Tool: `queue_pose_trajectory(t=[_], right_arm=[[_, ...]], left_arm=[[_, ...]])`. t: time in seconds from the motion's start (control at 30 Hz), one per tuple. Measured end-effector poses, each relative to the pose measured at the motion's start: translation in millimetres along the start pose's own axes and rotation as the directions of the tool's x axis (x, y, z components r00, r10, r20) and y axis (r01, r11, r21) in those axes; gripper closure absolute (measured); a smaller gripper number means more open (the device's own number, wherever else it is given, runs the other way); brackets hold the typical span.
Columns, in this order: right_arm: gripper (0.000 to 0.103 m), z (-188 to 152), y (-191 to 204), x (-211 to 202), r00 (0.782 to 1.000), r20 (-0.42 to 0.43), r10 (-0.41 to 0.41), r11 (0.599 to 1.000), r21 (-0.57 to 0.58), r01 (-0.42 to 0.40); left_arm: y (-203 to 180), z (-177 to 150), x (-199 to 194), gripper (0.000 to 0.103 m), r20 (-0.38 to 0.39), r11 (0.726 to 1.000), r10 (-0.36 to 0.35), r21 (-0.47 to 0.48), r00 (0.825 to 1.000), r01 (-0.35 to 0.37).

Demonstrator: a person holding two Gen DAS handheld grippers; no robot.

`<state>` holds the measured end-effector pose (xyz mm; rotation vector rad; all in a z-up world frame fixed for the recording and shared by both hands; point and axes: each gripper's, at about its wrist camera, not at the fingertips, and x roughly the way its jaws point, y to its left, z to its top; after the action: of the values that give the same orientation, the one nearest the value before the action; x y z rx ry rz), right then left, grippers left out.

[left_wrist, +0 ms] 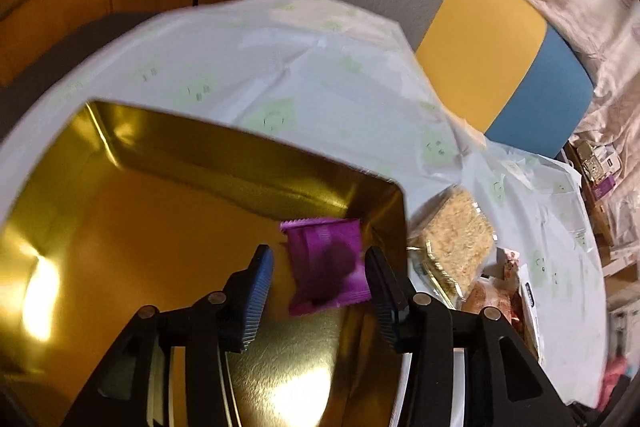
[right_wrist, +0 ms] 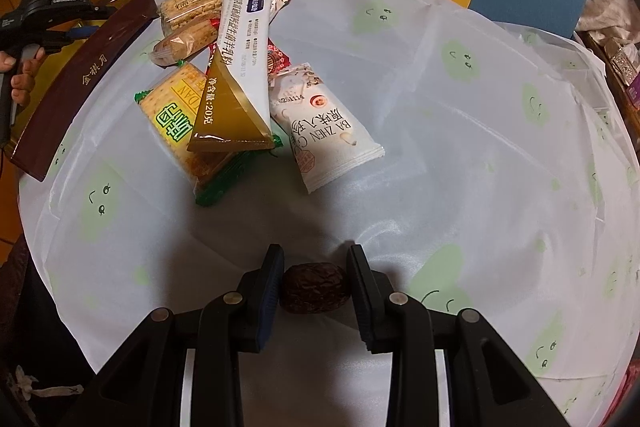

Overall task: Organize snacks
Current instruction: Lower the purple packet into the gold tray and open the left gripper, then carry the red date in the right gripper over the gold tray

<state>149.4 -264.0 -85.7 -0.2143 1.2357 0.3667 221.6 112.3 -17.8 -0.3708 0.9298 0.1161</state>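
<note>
In the left wrist view my left gripper (left_wrist: pixel 320 259) is open above a gold tin box (left_wrist: pixel 160 211). A purple snack packet (left_wrist: pixel 326 263) lies between the fingers in the box's right corner, free of both pads. In the right wrist view my right gripper (right_wrist: pixel 316 267) is open around a dark wrinkled date (right_wrist: pixel 314 289) on the table; the left pad touches it, the right pad stands a little apart. A pile of snack packets (right_wrist: pixel 240 87) lies beyond, with a white packet (right_wrist: pixel 328 131) and a gold-tipped sachet (right_wrist: pixel 234 99).
The round table wears a white cloth with green faces (right_wrist: pixel 440 167). The brown box wall (right_wrist: pixel 80 79) stands at the left, with the other gripper (right_wrist: pixel 48 11) behind it. A yellow and blue chair (left_wrist: pixel 500 75) stands behind the table. More snacks (left_wrist: pixel 456 243) lie right of the box.
</note>
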Motion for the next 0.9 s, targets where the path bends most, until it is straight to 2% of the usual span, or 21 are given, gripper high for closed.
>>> queue_pose_trajectory(t=[0.1,0.17,0.27,0.33,0.43,0.6,0.77,0.9], right_arm=[[0.07,-0.1,-0.2,0.1,1.0,0.0,-0.001,1.0,0.0,0.001],[0.07,-0.1,0.0,0.0,1.0,0.001,-0.001,1.0,-0.001,0.001],[0.07,0.1,-0.5,0.0,1.0,0.0,0.001,1.0,0.001,-0.001],[0.07,0.7,-1.5,0.2,1.0,-0.002,0.005,1.0,0.008,-0.005],[0.07,0.8,-1.4,0.0,1.0,0.0,0.001,1.0,0.01,-0.001],[0.07,0.8,-2.5,-0.5,1.0,0.003,0.0,1.0,0.015,0.0],[0.07,1.0,-3.3,-0.1,1.0,0.003,0.001,1.0,0.018,-0.001],[0.07,1.7,-6.3,-0.5,1.0,0.001,0.011,0.999,0.034,-0.011]], left_arm=[[-12.8,-8.3,-25.6,0.054,0.069,0.998,-0.021,0.055,0.997,0.018],[-23.3,-18.3,-42.5,0.054,0.098,0.994,-0.065,0.095,0.993,0.056],[-43.7,-41.8,-59.0,0.053,0.097,0.978,-0.134,0.176,0.986,0.115],[-59.5,-59.7,-61.0,0.053,0.06,0.96,-0.176,0.231,0.983,0.158],[-79.2,-90.4,-52.9,0.053,-0.037,0.936,-0.224,0.269,0.974,0.225],[-108.8,-130.6,-37.3,0.053,-0.147,0.904,-0.24,0.325,0.96,0.276],[-131.0,-151.9,-27.7,0.053,-0.18,0.883,-0.209,0.387,0.961,0.264],[-132.3,-173.4,-32.6,0.053,-0.152,0.862,-0.194,0.445,0.969,0.243]])
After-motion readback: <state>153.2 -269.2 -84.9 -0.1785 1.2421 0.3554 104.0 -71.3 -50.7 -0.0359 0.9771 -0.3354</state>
